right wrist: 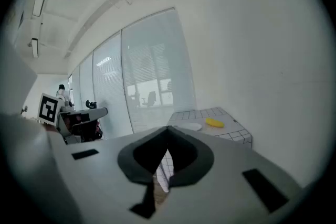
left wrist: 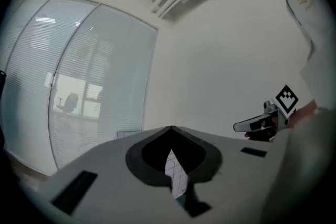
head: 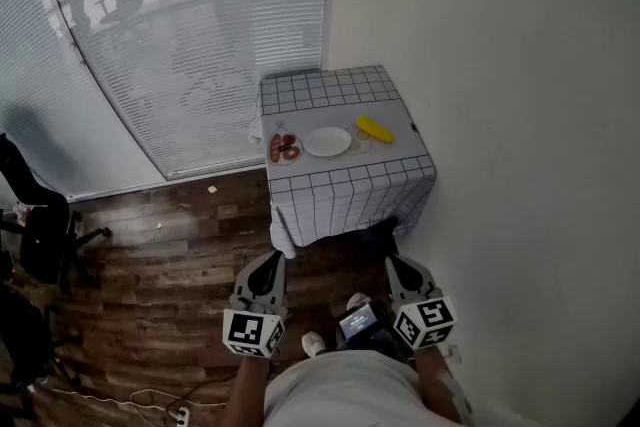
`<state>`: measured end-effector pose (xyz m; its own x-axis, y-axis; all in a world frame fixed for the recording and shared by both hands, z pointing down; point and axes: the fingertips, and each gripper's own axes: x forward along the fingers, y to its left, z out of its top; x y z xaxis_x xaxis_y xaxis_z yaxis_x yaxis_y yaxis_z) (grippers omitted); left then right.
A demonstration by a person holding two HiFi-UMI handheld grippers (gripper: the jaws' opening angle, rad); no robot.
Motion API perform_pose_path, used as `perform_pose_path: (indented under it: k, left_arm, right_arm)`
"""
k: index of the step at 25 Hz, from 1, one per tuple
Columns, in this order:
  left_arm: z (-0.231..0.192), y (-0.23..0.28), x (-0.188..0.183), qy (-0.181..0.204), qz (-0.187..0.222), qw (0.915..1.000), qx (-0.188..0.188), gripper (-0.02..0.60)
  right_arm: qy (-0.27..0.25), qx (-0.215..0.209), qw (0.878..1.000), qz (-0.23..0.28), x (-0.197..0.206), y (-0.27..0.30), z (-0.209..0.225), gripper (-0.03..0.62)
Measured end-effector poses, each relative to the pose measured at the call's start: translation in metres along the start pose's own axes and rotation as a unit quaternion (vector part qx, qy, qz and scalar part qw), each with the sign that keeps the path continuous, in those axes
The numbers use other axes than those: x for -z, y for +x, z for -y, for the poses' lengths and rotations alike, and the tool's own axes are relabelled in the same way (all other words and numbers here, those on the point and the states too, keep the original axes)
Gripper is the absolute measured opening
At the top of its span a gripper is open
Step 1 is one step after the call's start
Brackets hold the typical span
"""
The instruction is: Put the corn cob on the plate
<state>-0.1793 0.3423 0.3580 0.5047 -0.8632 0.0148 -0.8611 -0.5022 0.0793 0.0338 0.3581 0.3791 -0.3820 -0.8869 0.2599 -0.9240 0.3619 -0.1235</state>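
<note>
A yellow corn cob (head: 375, 129) lies on a small table under a white grid-checked cloth (head: 340, 185), to the right of a white plate (head: 327, 142). The right gripper view shows the corn cob (right wrist: 214, 123) and plate (right wrist: 185, 127) far ahead. My left gripper (head: 267, 265) and right gripper (head: 397, 267) hang low in front of my body, well short of the table, both shut with nothing between the jaws. The left gripper (left wrist: 171, 128) points level at the wall, with the right gripper (left wrist: 254, 125) off to its side.
A small dish of reddish food (head: 284, 149) sits left of the plate. The table stands in a corner between a white wall (head: 520, 65) and a glass partition with blinds (head: 190, 25). Black office chairs (head: 40, 225) stand at left on the wooden floor (head: 170, 285).
</note>
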Motion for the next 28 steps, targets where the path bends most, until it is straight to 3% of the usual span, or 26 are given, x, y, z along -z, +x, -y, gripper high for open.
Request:
perform_pose_path:
  k: [10,17,22,28]
  left_arm:
    - [-0.002,-0.01,-0.005,0.003,0.004,1.0,-0.005,0.008]
    - [0.002,-0.013,-0.019,0.005,0.025,0.9997,0.003,0.008]
    - [-0.002,-0.011,-0.011,-0.005,-0.01,0.9999,-0.001,0.008]
    - [0.002,-0.003,-0.015,0.02,-0.019,0.9996,0.008,0.008]
  right_arm:
    - [-0.013,-0.007,1.0,0.02,-0.019,0.002,-0.009,0.006]
    - [0.016,-0.055,0.997,0.051,-0.031,-0.002,-0.02,0.006]
    - [0.046,-0.105,0.989,0.095,-0.047,-0.008,-0.034,0.006]
    - [0.042,-0.092,0.988,0.113,-0.059,-0.006,-0.028,0.006]
